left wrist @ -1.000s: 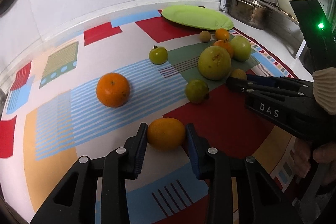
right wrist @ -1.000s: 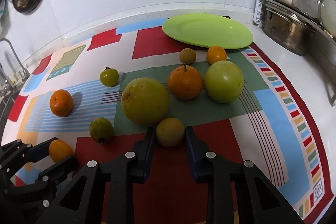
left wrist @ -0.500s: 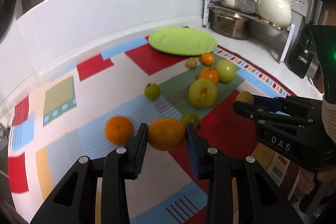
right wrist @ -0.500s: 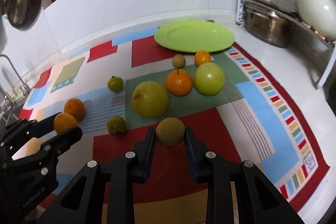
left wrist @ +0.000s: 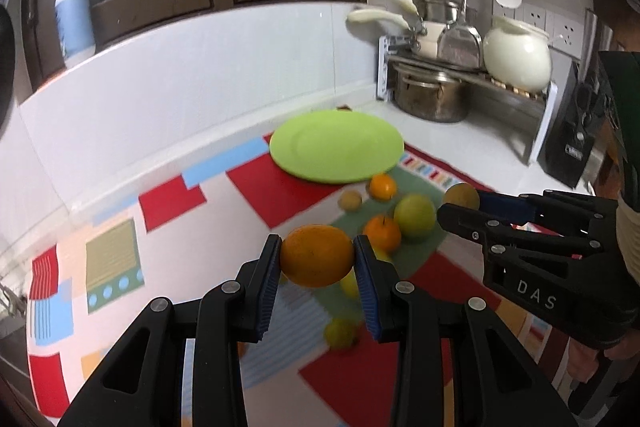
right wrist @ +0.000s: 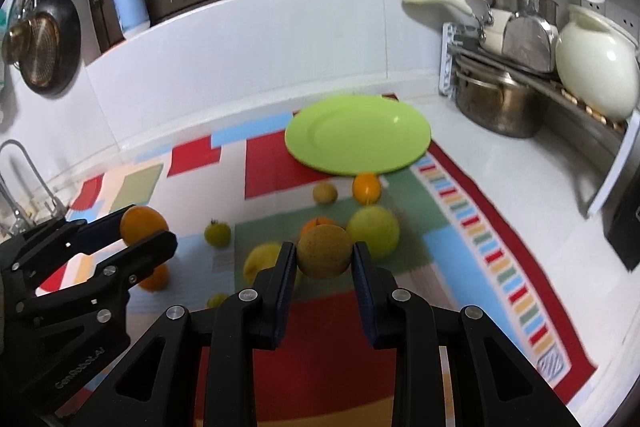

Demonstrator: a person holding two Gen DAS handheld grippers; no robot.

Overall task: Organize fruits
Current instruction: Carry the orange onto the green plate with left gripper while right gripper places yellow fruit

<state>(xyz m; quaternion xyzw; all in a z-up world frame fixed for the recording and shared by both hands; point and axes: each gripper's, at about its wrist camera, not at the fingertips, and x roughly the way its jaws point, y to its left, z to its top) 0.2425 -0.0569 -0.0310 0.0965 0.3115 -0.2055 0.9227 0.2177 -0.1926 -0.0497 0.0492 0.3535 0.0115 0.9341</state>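
My left gripper is shut on an orange fruit, held in the air above the patterned cloth. My right gripper is shut on a brownish round fruit, also lifted off the cloth. Each gripper shows in the other's view: the right gripper at the right, the left gripper at the left. An empty green plate lies at the back of the cloth. In front of it remain several fruits, among them a large green one and a small orange.
A dish rack with a steel pot, pans and a white jar stands at the back right. A white backsplash wall runs behind the cloth. A soap bottle sits on the ledge, and a tap is at the far left.
Both grippers have risen off the cloth, each carrying its fruit, and the views have tilted up toward the plate and wall. Neither grip has changed.
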